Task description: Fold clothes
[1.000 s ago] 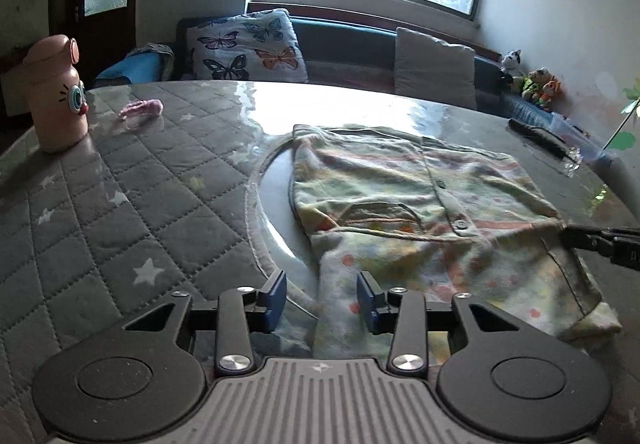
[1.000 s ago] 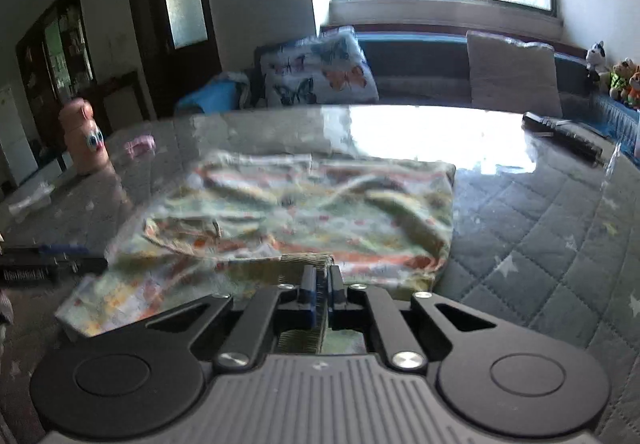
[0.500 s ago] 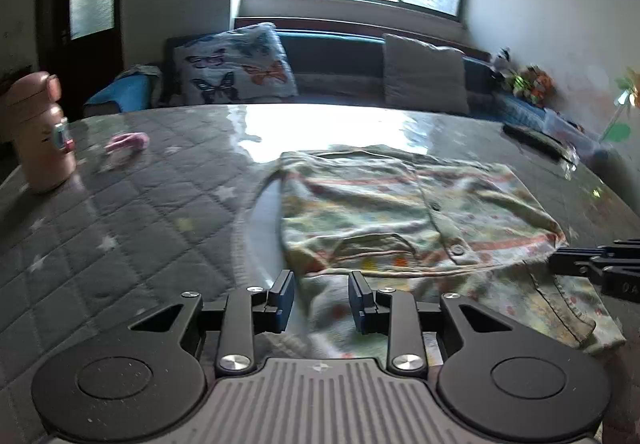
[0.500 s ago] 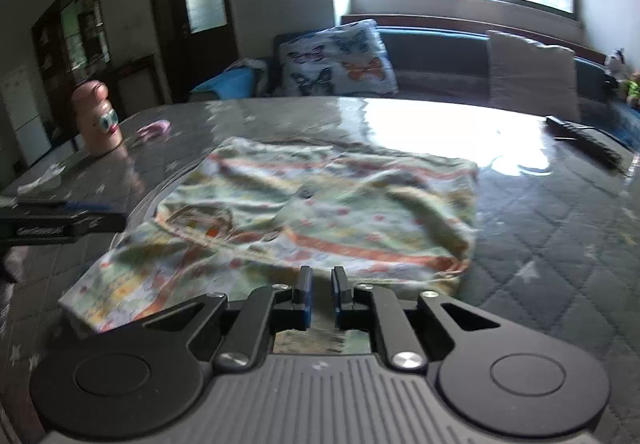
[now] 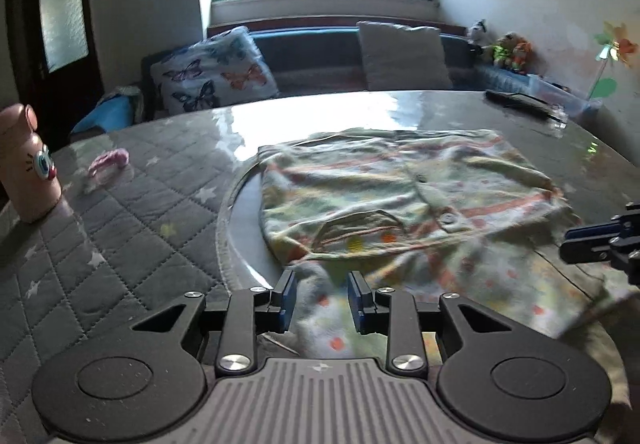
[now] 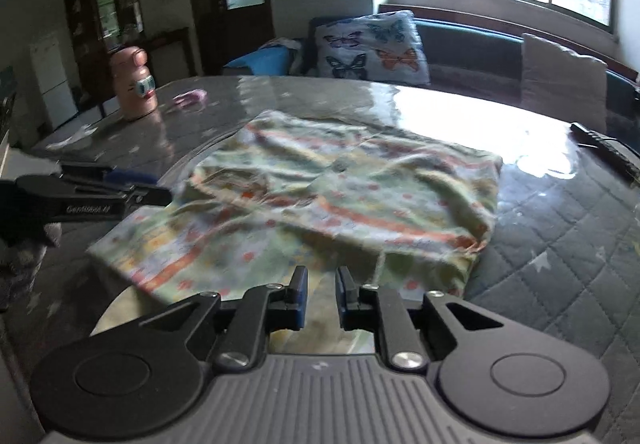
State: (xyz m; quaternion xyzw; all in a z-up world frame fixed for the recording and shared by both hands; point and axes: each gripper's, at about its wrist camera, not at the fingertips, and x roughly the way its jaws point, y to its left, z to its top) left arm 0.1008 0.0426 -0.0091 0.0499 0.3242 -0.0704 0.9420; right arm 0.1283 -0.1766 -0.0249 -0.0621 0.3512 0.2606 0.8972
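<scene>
The printed shirt lies spread on the glossy tabletop, button placket up, its far part flat and its near hem and sleeve loose and rumpled toward both sets of tongs. The main change is on the right: a second ago the right tongs were pinched shut on the near edge of the cloth, half a second ago they had cracked apart, and now their jaws stand clearly apart with the fabric lying between and beyond them, gripped by nothing. The left tongs have done the reverse in small measure: their gap was wide a second ago and is narrower now, though still apart, with a fold of the sleeve or hem rising between the blue pads without being squeezed. This likely means one fold has just been laid down and released, and a fresh grip on the near edge is being set up. Both tools sit low and close to the tabletop, aimed toward the window, side by side at the near side of the shirt; the left one shows in the right view as a dark bar at the shirt's left margin.
</scene>
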